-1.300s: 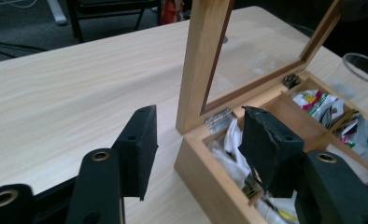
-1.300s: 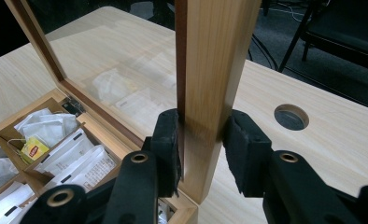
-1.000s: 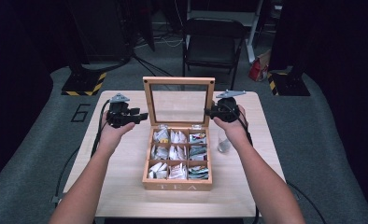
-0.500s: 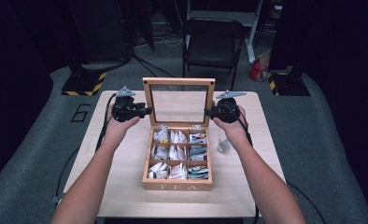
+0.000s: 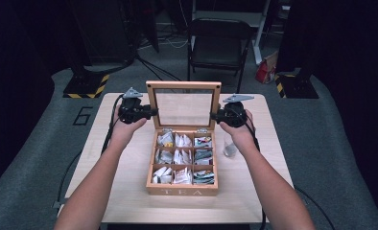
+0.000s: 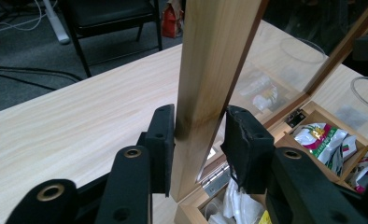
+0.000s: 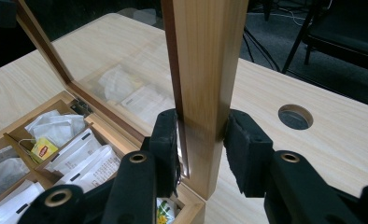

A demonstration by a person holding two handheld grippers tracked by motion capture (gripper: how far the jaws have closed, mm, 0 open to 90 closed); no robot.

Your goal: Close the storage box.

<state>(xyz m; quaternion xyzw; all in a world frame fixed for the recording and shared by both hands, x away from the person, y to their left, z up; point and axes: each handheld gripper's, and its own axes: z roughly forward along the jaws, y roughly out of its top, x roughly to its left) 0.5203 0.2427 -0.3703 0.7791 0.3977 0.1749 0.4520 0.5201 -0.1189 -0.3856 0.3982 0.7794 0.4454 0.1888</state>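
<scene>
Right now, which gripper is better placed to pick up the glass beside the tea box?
Right. The glass stands right of the box, near the right gripper; the left gripper is across the box, at the lid's other edge.

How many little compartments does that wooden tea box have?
9, in three rows of three inside the tea box: a back row by the hinges of the upright lid, a middle row, and a front row behind the lettered wall. All hold tea bags.
</scene>
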